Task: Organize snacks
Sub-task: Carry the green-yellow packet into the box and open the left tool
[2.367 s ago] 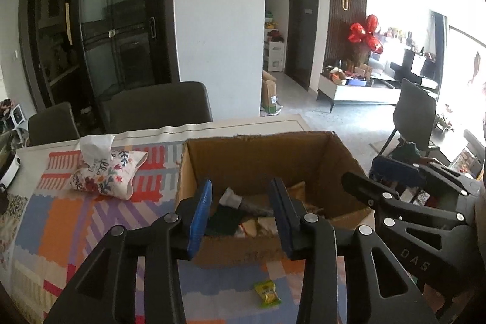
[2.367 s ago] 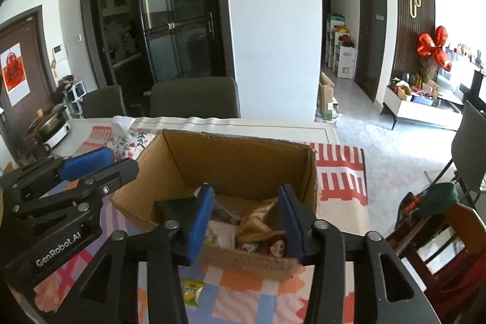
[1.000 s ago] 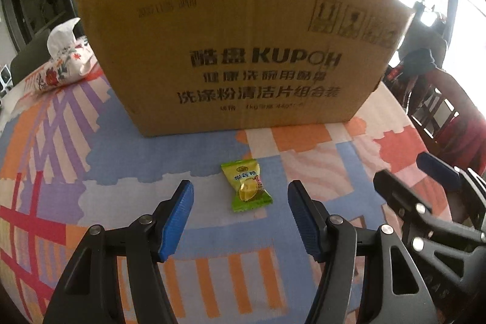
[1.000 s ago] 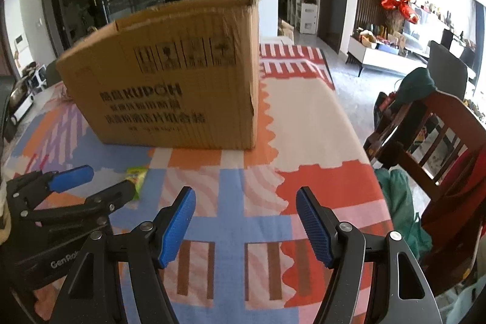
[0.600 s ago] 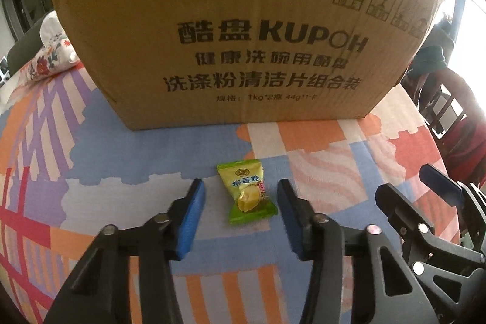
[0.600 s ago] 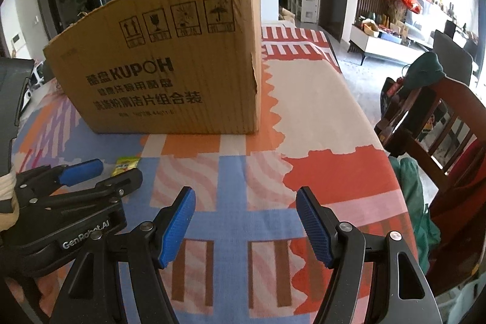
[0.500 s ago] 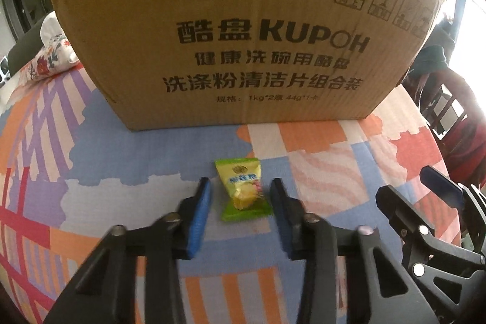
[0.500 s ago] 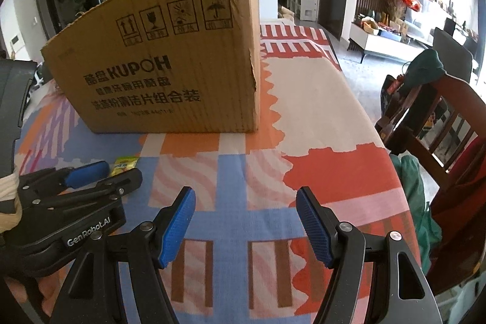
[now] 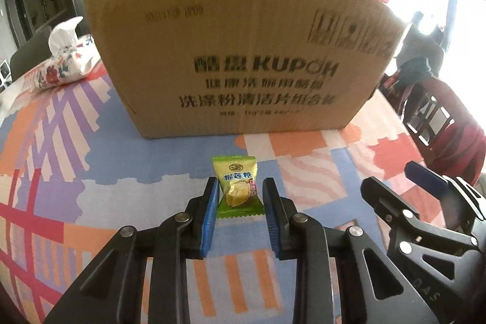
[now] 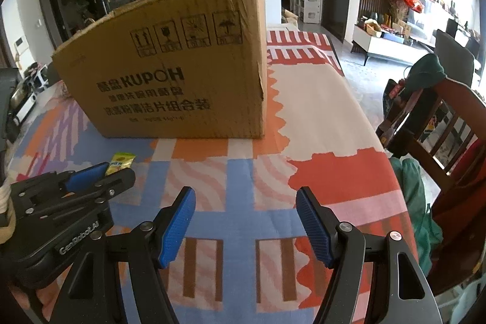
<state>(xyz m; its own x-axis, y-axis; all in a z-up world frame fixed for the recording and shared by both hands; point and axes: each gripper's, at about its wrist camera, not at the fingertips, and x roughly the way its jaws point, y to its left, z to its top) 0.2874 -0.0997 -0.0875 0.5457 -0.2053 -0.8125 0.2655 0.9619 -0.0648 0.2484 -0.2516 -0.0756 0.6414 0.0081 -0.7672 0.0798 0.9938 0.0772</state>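
A small green durian candy (image 9: 235, 172) stands upright between the blue pads of my left gripper (image 9: 240, 183), which is shut on it just above the patterned tablecloth (image 9: 91, 172). Behind it stands the brown cardboard box (image 9: 243, 50), its printed side facing me and its contents hidden. In the right wrist view the candy (image 10: 120, 161) pokes out of the left gripper (image 10: 103, 172) at the lower left, in front of the box (image 10: 182, 66). My right gripper (image 10: 246, 198) hovers open over the cloth with nothing between its fingers, to the right of the left one.
A floral tissue pack (image 9: 63, 63) lies on the table left of the box. A wooden chair (image 10: 440, 126) draped with red and green clothes stands at the table's right edge. Dark chairs stand behind the table.
My left gripper's jaws closed onto the candy, which now stands upright between the pads, and the gripper pulled back a little from the box. The right gripper stayed still and open.
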